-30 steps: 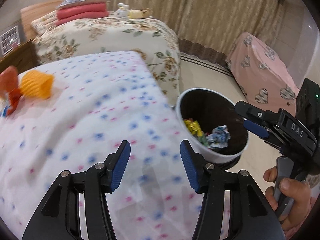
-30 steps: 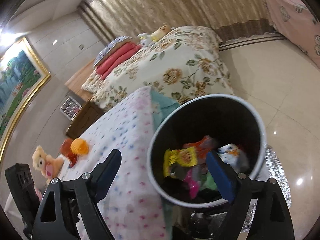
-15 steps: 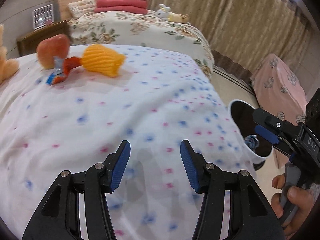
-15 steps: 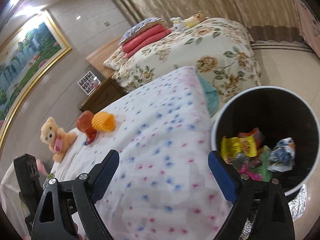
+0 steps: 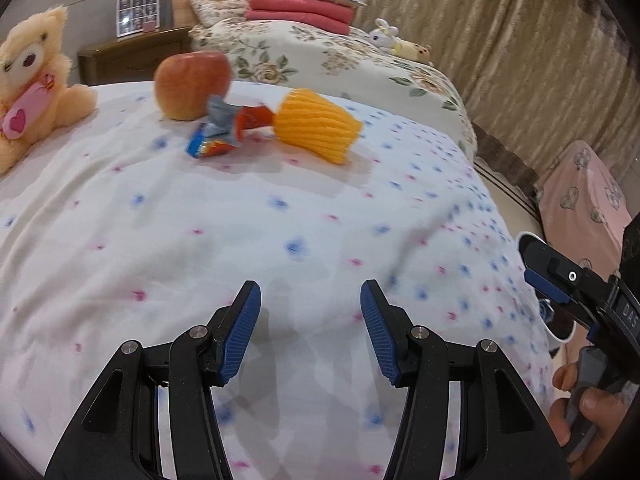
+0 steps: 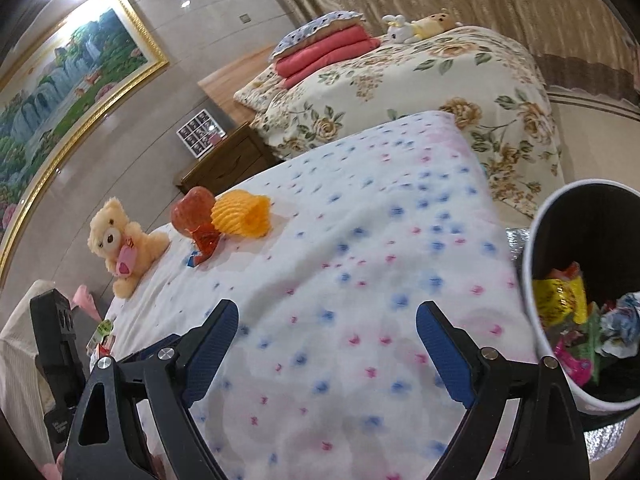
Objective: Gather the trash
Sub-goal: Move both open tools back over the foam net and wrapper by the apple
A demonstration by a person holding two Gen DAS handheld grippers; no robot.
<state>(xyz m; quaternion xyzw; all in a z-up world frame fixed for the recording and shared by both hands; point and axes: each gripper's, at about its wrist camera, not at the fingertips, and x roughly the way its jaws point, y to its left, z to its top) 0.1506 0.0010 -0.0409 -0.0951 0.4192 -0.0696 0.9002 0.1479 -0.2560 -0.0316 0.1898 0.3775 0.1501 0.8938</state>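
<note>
So, nothing is gripped: the jaws of the left gripper and right gripper are spread apart over the bed. The crumpled wrappers are seen well ahead, between apple and foam net.

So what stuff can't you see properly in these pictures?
- Trash bin: cut off by the right wrist view's edge; in the left wrist view the right gripper hides most of it.
- Crumpled wrapper beside the apple: print too blurred to read.
- Photo frame on the nightstand: pictures too small.
- Bin's bottom: buried under trash.
</note>
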